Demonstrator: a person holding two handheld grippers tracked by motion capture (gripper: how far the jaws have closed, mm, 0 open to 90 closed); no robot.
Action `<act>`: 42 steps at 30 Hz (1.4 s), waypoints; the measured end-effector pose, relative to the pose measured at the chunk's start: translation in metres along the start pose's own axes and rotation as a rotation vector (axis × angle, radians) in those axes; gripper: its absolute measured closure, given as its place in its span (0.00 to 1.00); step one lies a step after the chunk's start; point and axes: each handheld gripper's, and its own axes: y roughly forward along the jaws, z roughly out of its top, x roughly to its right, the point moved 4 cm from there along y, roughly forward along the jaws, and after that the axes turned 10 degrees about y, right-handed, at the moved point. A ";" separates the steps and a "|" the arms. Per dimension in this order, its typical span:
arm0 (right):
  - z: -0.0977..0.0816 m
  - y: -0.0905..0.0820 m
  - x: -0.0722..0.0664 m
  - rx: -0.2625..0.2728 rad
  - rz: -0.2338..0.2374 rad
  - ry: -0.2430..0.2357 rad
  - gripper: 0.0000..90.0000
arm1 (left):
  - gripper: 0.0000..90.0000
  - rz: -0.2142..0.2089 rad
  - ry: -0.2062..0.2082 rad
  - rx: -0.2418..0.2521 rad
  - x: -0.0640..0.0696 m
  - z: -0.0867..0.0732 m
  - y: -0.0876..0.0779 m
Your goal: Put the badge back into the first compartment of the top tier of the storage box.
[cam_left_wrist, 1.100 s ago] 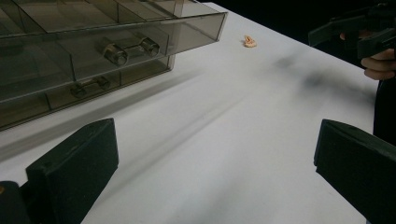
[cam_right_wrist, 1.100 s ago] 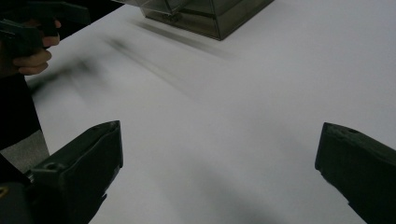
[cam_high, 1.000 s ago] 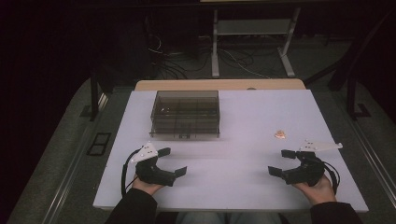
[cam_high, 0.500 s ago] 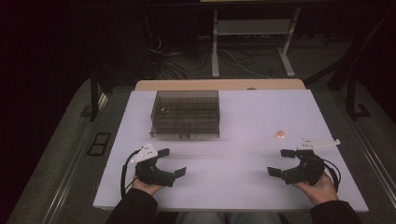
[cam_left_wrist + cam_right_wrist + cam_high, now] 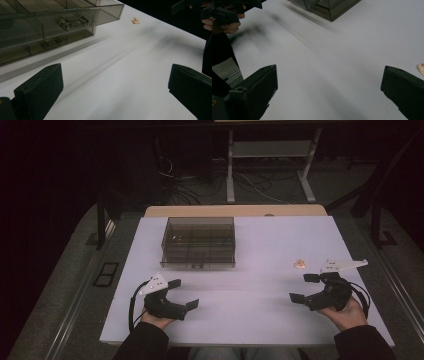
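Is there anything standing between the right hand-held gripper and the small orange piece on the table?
Nothing visible. The right hand-held gripper is open, and only bare white table lies between it and the small orange piece.

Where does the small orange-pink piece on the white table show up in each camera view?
High view: the small orange-pink piece lies right of centre, beyond the right tongs.
Left gripper view: top, right of centre.
Right gripper view: at the right edge.
Shared landmark: smoky clear plastic drawer box.
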 end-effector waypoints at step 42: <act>0.048 -0.014 0.026 -0.069 0.006 0.016 0.00 | 0.00 -0.004 0.000 -0.001 0.000 0.000 0.000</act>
